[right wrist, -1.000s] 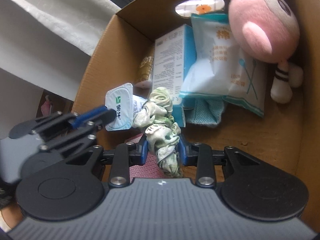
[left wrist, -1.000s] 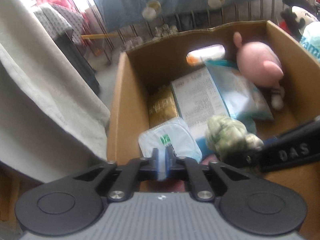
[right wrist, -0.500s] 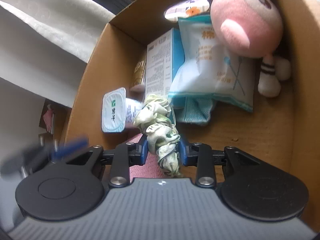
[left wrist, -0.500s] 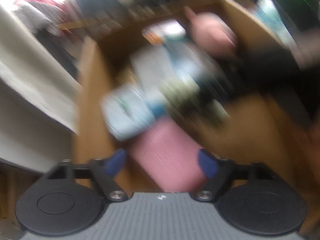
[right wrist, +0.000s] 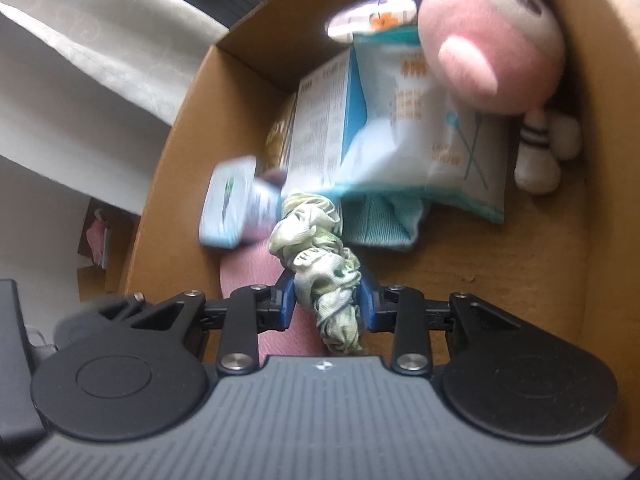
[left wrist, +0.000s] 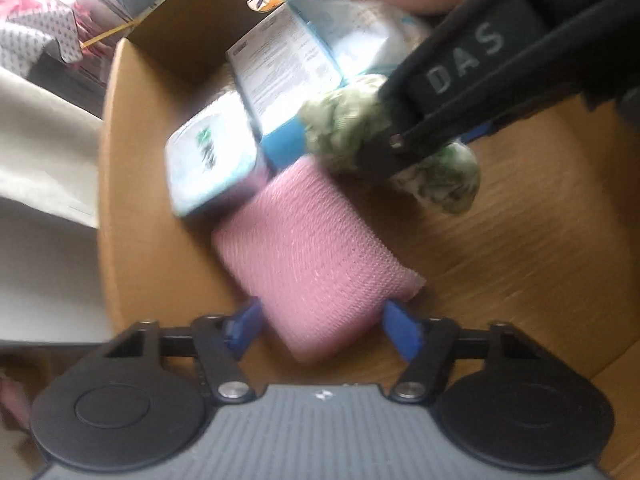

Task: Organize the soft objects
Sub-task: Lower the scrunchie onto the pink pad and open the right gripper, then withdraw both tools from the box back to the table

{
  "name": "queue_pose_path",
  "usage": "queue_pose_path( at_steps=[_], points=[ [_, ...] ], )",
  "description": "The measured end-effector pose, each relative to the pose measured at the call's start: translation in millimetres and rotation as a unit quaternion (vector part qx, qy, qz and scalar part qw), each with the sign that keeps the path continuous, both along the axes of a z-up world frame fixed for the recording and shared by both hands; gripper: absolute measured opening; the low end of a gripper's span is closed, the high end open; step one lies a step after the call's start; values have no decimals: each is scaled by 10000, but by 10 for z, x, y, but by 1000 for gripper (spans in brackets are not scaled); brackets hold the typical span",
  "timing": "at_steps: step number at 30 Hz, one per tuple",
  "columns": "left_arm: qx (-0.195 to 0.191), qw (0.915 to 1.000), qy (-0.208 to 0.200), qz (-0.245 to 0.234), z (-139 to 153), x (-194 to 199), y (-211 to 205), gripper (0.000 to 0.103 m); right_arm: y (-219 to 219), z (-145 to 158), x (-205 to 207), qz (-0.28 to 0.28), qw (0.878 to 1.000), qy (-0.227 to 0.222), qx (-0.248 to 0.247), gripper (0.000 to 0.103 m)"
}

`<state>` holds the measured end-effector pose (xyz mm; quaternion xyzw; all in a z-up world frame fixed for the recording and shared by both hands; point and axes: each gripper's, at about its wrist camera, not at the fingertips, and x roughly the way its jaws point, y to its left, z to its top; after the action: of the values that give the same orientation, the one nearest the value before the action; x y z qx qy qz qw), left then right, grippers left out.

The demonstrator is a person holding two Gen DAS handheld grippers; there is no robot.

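Both grippers are inside a cardboard box (left wrist: 132, 216). My left gripper (left wrist: 322, 334) is open, its blue fingers on either side of the near end of a pink knitted cloth (left wrist: 312, 252) lying on the box floor. My right gripper (right wrist: 327, 300) is shut on a green-and-white scrunchie (right wrist: 320, 256) and holds it just above the pink cloth (right wrist: 248, 272). From the left wrist view the right gripper (left wrist: 404, 152) comes in from the upper right with the scrunchie (left wrist: 352, 132). A pink plush toy (right wrist: 492, 36) lies at the back right.
The box also holds a small white-and-green cup (left wrist: 208, 164), a white-and-blue carton (left wrist: 284, 76), a white snack bag (right wrist: 424, 136), a teal cloth (right wrist: 380, 224) and a gold pack (right wrist: 276, 140). White fabric (right wrist: 80, 92) hangs left of the box.
My left gripper has opened and moved down into the box, its fingers now flanking the pink cloth. The cup it was beside now lies free. The right gripper still holds the scrunchie, slightly lower.
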<state>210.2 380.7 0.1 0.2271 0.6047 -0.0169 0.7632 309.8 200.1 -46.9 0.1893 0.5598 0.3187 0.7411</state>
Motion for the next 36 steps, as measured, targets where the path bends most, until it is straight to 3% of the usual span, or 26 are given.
queue_pose_path(
  at_steps=[2, 7, 9, 13, 15, 17, 18, 20, 21, 28, 31, 35, 36],
  points=[
    [242, 9996, 28, -110, -28, -3, 20, 53, 14, -9, 3, -4, 10000, 1, -23, 31],
    [270, 9994, -111, -185, -6, -74, 15, 57, 85, 27, -2, 144, 9997, -118, -144, 31],
    [348, 9989, -185, -263, 26, -138, 3, 74, 111, 12, -3, 165, 9997, -84, -177, 32],
    [10, 9989, -446, -136, 265, -356, 56, 76, 197, -35, 29, 210, 9990, -34, -401, 34],
    [-225, 9982, -548, 32, 396, -449, 139, 76, 227, -45, 56, 219, 9990, -20, -389, 41],
    [-352, 9971, -670, 121, 509, -529, 204, 76, 277, -57, 75, 290, 9990, -14, -353, 60],
    [-362, 9967, -715, 148, 559, -558, 220, 76, 316, -60, 66, 354, 9988, -52, -346, 64],
    [-363, 9959, -798, 226, 651, -610, 211, 76, 349, -41, 52, 314, 9986, -128, -396, 89],
    [-382, 9956, -813, 261, 676, -629, 207, 77, 371, -26, 43, 274, 9986, -167, -412, 91],
    [-541, 9920, -1081, 350, 876, -803, 161, 79, 268, 279, -37, 217, 9957, -701, -567, 92],
    [-585, 9905, -1199, 331, 931, -825, 105, 71, 111, 528, -164, 362, 9905, -1232, -500, 89],
    [-624, 9857, -1535, 322, 882, -683, -5, 55, -209, 779, -220, 305, 9912, -1276, -150, 84],
    [-672, 9845, -1578, 364, 844, -609, -23, 55, -306, 836, -236, 249, 9909, -1316, -110, 84]
  ],
)
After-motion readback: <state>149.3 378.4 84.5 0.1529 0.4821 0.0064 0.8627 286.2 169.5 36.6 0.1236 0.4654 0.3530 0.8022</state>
